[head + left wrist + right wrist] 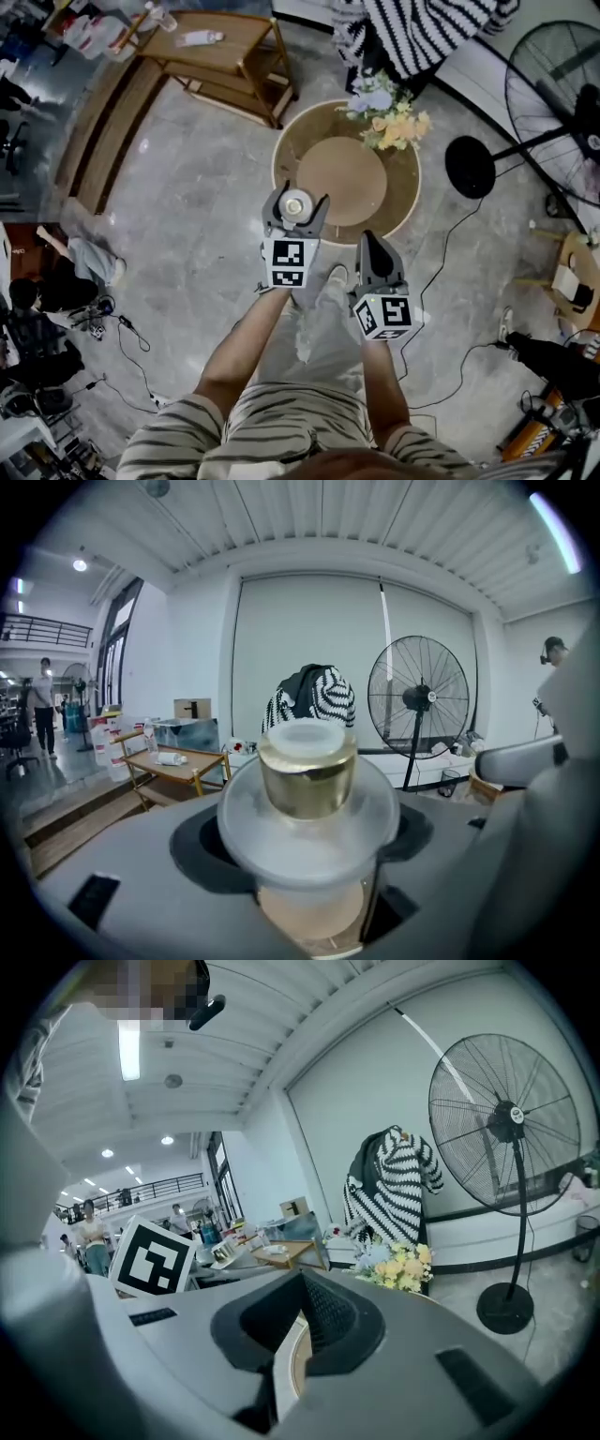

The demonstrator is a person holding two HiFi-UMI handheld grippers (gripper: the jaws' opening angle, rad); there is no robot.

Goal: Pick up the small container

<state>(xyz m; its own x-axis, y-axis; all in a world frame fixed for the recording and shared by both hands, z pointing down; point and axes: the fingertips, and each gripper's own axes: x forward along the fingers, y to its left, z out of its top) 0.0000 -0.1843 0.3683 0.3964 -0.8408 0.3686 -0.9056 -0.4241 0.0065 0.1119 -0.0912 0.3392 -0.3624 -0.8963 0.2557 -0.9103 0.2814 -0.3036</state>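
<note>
I'd lift slowly and level so the small frosted container with a gold-banded lid (307,780) doesn't tip. My left gripper (294,211) has its jaws wide, clamped on the container's sides above the round wooden table (398,202). It looks clear of the top, though I can't be sure. The right gripper (298,1354) is closed and empty.

small container held upright in the left jaws

the small container (295,204) is a round jar with a frosted, translucent body, a shiny gold band (307,782) around its neck and a pale whitish top. it stands upright between the jaws of the left gripper (295,202), which press on its wide sides. from above it shows as a pale disc over the near edge of the round wooden table (347,178).
</note>
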